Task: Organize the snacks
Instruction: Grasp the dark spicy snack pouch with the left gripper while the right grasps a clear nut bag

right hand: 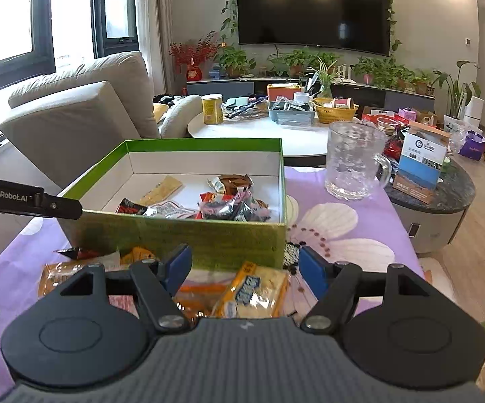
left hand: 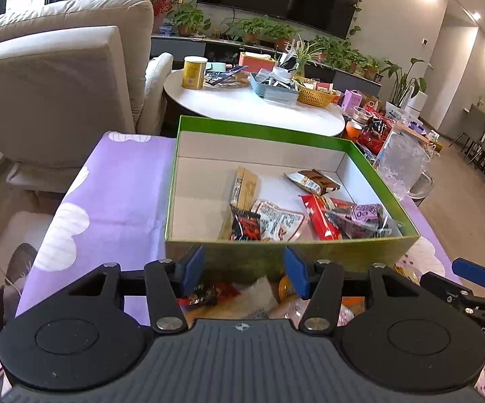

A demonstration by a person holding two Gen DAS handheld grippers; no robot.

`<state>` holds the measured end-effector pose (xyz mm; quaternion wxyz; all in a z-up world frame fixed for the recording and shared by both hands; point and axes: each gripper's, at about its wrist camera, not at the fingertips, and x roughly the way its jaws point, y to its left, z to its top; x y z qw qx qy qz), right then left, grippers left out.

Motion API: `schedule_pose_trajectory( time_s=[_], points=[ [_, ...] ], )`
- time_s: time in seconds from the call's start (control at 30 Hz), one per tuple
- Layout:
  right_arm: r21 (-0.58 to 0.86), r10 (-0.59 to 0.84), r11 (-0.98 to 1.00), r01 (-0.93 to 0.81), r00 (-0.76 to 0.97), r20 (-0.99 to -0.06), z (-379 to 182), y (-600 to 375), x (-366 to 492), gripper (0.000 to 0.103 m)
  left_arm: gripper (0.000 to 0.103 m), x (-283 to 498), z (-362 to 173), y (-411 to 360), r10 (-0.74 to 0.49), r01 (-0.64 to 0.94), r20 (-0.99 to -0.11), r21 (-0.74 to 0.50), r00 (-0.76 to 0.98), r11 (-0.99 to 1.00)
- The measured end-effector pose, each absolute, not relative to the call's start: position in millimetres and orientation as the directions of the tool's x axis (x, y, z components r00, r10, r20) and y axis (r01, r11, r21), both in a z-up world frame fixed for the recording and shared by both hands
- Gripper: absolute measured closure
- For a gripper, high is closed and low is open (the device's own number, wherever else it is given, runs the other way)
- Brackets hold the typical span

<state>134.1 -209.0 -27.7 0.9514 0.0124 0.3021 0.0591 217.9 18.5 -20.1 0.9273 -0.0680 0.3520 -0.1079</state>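
Note:
A green box (left hand: 286, 252) with a white inside stands on the purple cloth and holds several snack packets (left hand: 276, 218). It also shows in the right wrist view (right hand: 182, 235). My left gripper (left hand: 244, 270) is open and empty, just before the box's near wall, above loose snacks (left hand: 222, 294) on the cloth. My right gripper (right hand: 244, 267) is open and empty, above a yellow cracker packet (right hand: 252, 294) and orange packets (right hand: 195, 297) in front of the box. A small dark red packet (right hand: 74, 253) lies at the left. The left gripper's arm (right hand: 31, 201) shows at the left edge.
A clear glass mug (right hand: 353, 164) stands on the purple flowered cloth (right hand: 343, 231) right of the box. Behind is a white round table (right hand: 259, 131) with a yellow can, baskets and clutter. A beige sofa (left hand: 57, 94) stands to the left, a dark side table (right hand: 443, 194) to the right.

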Motion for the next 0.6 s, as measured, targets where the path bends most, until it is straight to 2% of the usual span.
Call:
schedule_pose_trajectory(
  time_s=[0.6],
  points=[
    [0.066,0.103,0.995,-0.08,0.802,-0.589,-36,-225,94,0.044,0.053,168,-35,19,-0.286,0.173,-0.681,-0.231,0.674,0.957]
  ],
)
